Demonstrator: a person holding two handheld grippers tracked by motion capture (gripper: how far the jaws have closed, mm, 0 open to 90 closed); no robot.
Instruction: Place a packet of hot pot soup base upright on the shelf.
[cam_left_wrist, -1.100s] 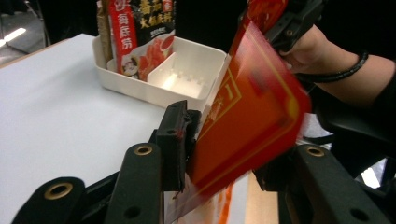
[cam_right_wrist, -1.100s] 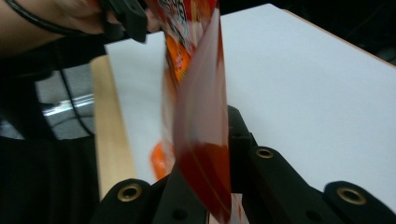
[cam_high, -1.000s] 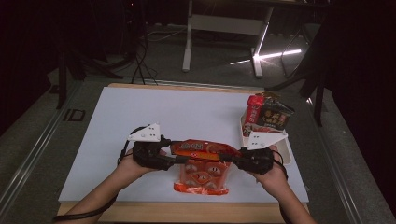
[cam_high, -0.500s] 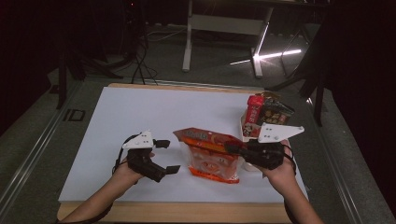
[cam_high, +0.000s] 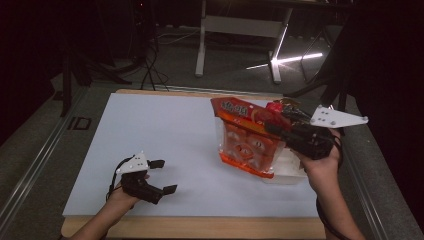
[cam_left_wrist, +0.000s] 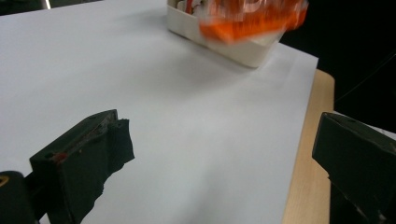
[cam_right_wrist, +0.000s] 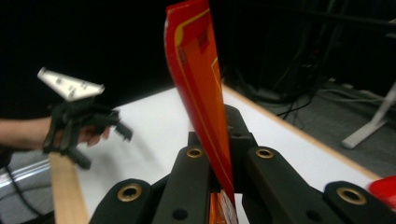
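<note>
Now the orange-and-red printed plastic snack bag (cam_high: 248, 137) hangs clear of the white sheet-covered table (cam_high: 165, 130), at about three o'clock on it, its long axis slanting from the red top edge down toward five o'clock. The right gripper (cam_high: 274, 129) is clamped on that top edge; its own view shows the bag's edge (cam_right_wrist: 201, 88) rising thin and upright between the closed jaws. Below the bag sits a shallow cream plastic tray (cam_left_wrist: 243, 46). At seven o'clock the left gripper (cam_high: 162, 176) has just been opening, its jaws wide apart with nothing between them.
</note>
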